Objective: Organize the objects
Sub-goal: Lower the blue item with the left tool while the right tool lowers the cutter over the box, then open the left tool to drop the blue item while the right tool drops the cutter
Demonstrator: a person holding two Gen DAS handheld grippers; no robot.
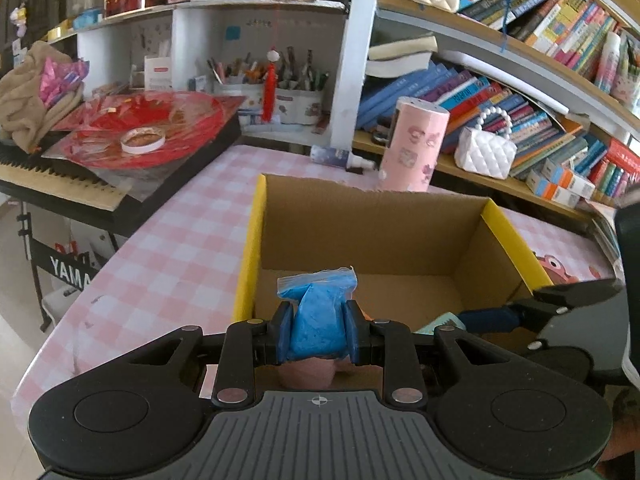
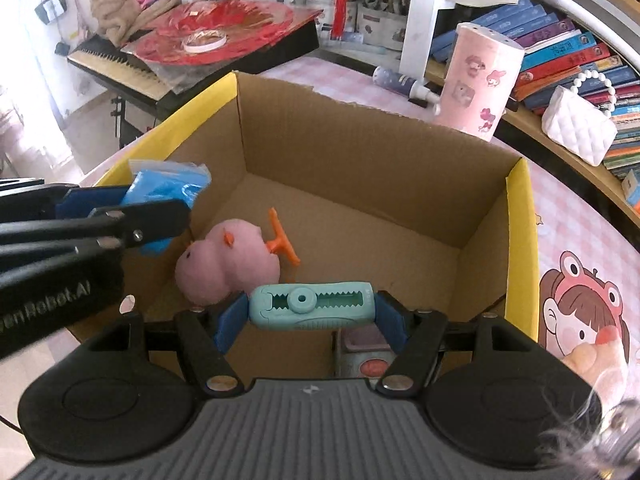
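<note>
Cardboard makes up the open box point(image 2: 360, 152), yellow on its outer sides, which stands on a pink checked tablecloth point(image 1: 160, 248) and takes up the middle of both views. A pink plush toy point(image 2: 224, 264) with orange feet already lies on the box floor toward the near left, and a small grey and pink thing lies at the near edge, mostly hidden behind the right claw, so I cannot tell what it is.

Both claws hang over the near part of the box, tilted downward. The left gripper point(image 1: 318, 330) is clamped on a small plastic bag of blue stuff point(image 1: 318, 312), pinched at its middle so the top flares out above the pads. The right gripper point(image 2: 312, 312) is clamped endwise on a teal plastic holder with a toothed slot point(image 2: 312, 306), pads pressing each short end.

By my reading, sorting is well under way: at least one thing is in, and two more are carried over the opening but not yet let go. What remains is lowering and releasing both. Outside the box, on the far right of the tablecloth, a pink cylinder with stickers point(image 2: 484, 80) stands upright and a small spray bottle point(image 2: 400, 82) lies on its side just left of it; whether they belong to the job I cannot say.
</note>
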